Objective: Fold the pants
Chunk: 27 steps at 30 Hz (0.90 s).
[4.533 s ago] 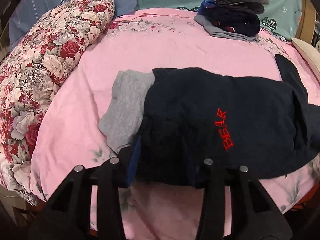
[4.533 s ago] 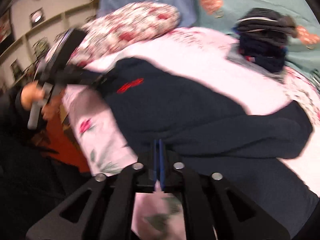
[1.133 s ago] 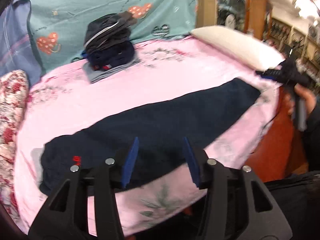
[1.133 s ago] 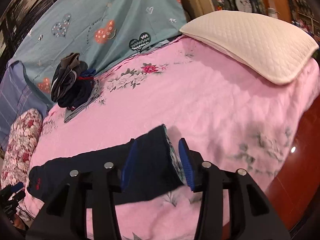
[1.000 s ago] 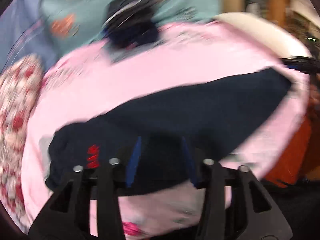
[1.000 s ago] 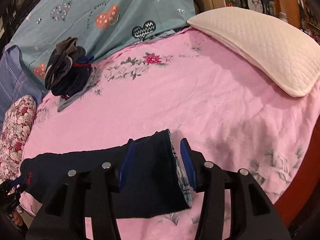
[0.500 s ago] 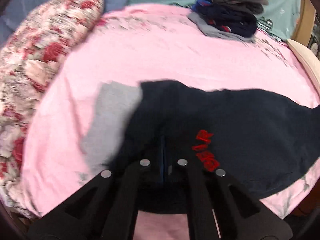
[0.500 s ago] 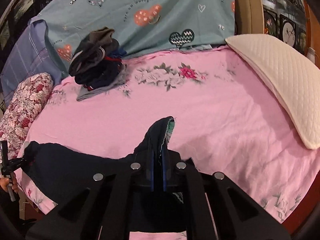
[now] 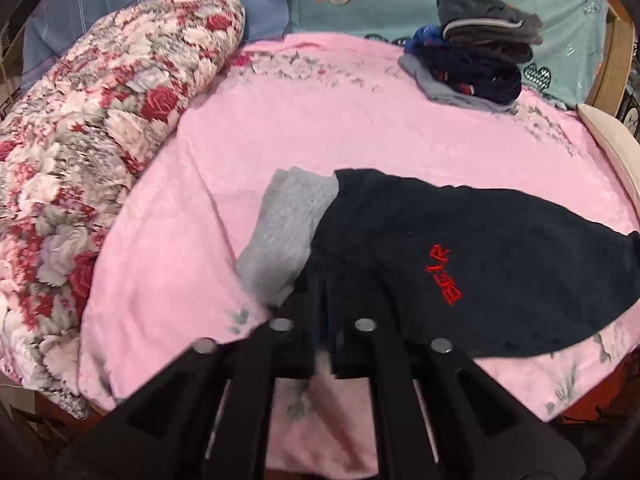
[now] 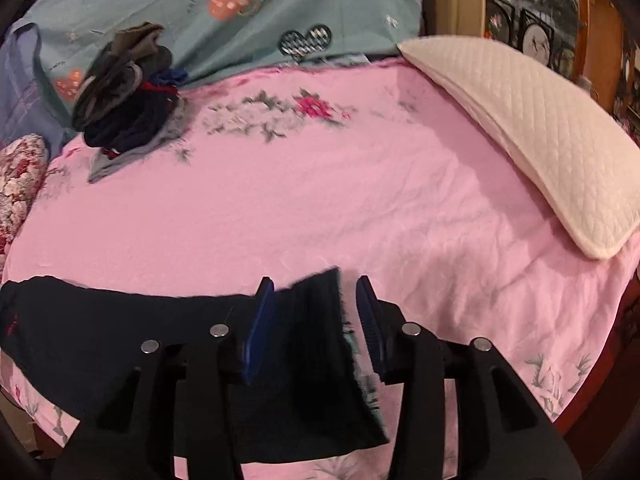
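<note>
Dark navy pants with red "BEAR" lettering and a grey inner waistband lie lengthwise along the front of the pink bed. My left gripper is shut on the pants' near waist edge. In the right wrist view the pants stretch away to the left. My right gripper is open, its blue pads on either side of the leg cuff, which lies flat on the bed.
A pile of folded dark clothes sits at the back of the pink bedspread; it also shows in the right wrist view. A floral quilt lies at the left, a cream pillow at the right. The bed's front edge is close.
My left gripper swung to the waist end and shut on the pants. My right gripper, shut on the raised cuff half a second ago, has opened and the cuff lies flat.
</note>
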Each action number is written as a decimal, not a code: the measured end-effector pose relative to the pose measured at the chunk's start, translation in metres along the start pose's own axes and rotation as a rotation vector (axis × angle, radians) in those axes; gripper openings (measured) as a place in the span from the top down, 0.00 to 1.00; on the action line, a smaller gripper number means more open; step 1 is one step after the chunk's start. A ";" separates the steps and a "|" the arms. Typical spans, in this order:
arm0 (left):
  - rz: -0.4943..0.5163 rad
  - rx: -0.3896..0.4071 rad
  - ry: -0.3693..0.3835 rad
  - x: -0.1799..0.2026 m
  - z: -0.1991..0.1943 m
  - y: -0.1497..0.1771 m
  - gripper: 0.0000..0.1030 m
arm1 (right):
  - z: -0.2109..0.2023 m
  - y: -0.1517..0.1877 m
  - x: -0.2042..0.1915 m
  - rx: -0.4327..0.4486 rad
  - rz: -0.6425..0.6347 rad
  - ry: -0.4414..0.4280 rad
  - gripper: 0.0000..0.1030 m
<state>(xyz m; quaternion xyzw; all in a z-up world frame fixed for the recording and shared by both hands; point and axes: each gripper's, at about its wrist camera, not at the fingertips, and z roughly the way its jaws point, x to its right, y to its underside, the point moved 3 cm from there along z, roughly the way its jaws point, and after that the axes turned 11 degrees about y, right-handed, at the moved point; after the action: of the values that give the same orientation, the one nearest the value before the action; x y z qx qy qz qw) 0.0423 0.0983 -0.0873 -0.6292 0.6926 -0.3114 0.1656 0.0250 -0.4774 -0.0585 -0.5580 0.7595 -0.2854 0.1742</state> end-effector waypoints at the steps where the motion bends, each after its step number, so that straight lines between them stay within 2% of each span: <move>1: -0.001 0.019 0.002 -0.001 -0.010 0.004 0.71 | -0.010 -0.004 -0.013 0.023 -0.018 -0.049 0.55; 2: 0.000 0.032 0.003 -0.002 -0.016 0.006 0.62 | -0.022 -0.007 -0.035 0.041 -0.051 -0.112 0.54; 5: -0.013 0.037 0.023 -0.006 -0.020 0.015 0.62 | -0.044 -0.009 -0.105 0.062 -0.177 -0.249 0.54; 8: -0.067 0.018 0.039 -0.015 -0.008 0.024 0.62 | -0.059 -0.003 -0.171 0.060 -0.261 -0.368 0.54; 13: -0.129 0.015 0.065 -0.021 0.014 0.028 0.62 | -0.078 0.028 -0.235 0.035 -0.325 -0.513 0.54; 16: -0.171 0.018 0.089 -0.026 0.020 0.022 0.61 | -0.083 0.046 -0.250 0.020 -0.334 -0.546 0.54; 17: -0.194 0.023 0.105 -0.028 0.021 0.020 0.65 | -0.083 0.052 -0.251 0.016 -0.336 -0.548 0.54; 18: -0.210 0.028 0.123 -0.028 0.022 0.019 0.77 | -0.080 0.058 -0.252 0.013 -0.340 -0.540 0.54; 19: -0.222 0.029 0.139 -0.027 0.022 0.018 0.80 | -0.076 0.063 -0.252 0.006 -0.348 -0.526 0.54; 23: -0.217 0.026 0.128 -0.022 0.027 0.014 0.86 | -0.049 0.077 -0.246 -0.060 -0.318 -0.482 0.54; 27: -0.271 0.034 0.149 -0.027 0.027 0.011 0.89 | -0.036 0.086 -0.247 -0.100 -0.307 -0.490 0.54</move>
<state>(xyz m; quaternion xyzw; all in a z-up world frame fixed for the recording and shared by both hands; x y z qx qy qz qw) 0.0543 0.1192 -0.1189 -0.6894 0.6063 -0.3882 0.0809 0.0179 -0.2164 -0.0978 -0.7267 0.6144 -0.1274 0.2794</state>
